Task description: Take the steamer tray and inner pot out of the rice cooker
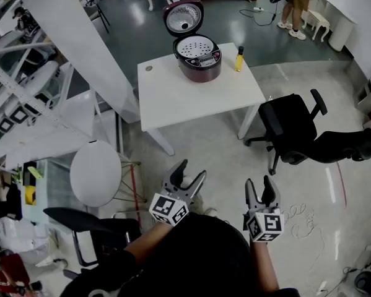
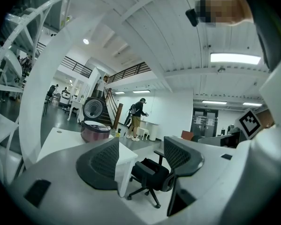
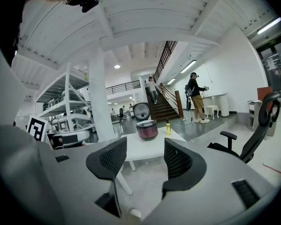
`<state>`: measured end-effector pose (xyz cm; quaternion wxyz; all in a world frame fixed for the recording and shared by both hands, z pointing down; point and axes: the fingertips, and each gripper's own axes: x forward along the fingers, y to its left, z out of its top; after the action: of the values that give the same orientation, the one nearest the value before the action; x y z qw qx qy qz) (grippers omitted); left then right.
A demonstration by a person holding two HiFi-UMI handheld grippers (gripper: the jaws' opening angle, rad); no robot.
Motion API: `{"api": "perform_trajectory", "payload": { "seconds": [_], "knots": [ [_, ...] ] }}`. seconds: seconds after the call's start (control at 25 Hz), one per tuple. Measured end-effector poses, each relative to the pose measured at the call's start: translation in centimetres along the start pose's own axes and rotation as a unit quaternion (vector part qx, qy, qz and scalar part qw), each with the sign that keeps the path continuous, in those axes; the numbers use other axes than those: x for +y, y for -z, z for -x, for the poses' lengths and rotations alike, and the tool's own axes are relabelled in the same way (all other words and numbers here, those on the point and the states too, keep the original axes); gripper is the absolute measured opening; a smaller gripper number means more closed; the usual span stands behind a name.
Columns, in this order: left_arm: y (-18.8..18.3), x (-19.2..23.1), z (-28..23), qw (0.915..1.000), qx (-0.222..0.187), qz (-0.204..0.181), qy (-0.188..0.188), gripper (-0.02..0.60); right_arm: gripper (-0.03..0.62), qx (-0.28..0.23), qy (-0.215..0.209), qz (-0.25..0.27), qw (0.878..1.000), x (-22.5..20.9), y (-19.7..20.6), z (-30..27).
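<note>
Both empty: left gripper (image 1: 194, 169) and right gripper (image 1: 259, 181) fingers (image 3: 107, 161) wide apart. Open maroon rice cooker (image 1: 198, 60), white perforated steamer tray (image 1: 194, 46) inside, sits on white tabletop (image 1: 191, 98) well ahead. Approach first, then pinch tray rim both sides, lift level.

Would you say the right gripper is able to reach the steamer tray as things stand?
Probably not yet: the right gripper, open and empty, is well short of the steamer tray; only floor and tabletop lie between.

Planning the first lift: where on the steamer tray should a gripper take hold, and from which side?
Probably its rim, from above on the near side: the steamer tray sits flat in the rice cooker, and the raised lid blocks the back.
</note>
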<state>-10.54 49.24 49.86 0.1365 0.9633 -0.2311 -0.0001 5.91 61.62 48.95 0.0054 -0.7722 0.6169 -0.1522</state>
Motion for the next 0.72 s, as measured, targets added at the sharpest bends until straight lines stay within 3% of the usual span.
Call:
{"api": "perform_trajectory", "payload": {
  "seconds": [0.4,0.6,0.72],
  "knots": [
    [-1.1,3.4,-7.0,0.9999,-0.001,0.011,0.005,0.275,0.218,0.019,0.008,0.016,1.000,-2.5,-0.9,-4.9],
    [-1.2,6.1,-12.4,0.9994,0.002,0.034,0.007,0.275,0.218,0.017,0.017,-0.022,0.999,-5.0,-2.2,-10.1],
    [-1.5,8.5,-16.0,0.9991,0.003,0.040,0.009,0.275,0.218,0.020,0.014,-0.011,1.000,-6.1,-3.4,-14.6]
  ]
}}
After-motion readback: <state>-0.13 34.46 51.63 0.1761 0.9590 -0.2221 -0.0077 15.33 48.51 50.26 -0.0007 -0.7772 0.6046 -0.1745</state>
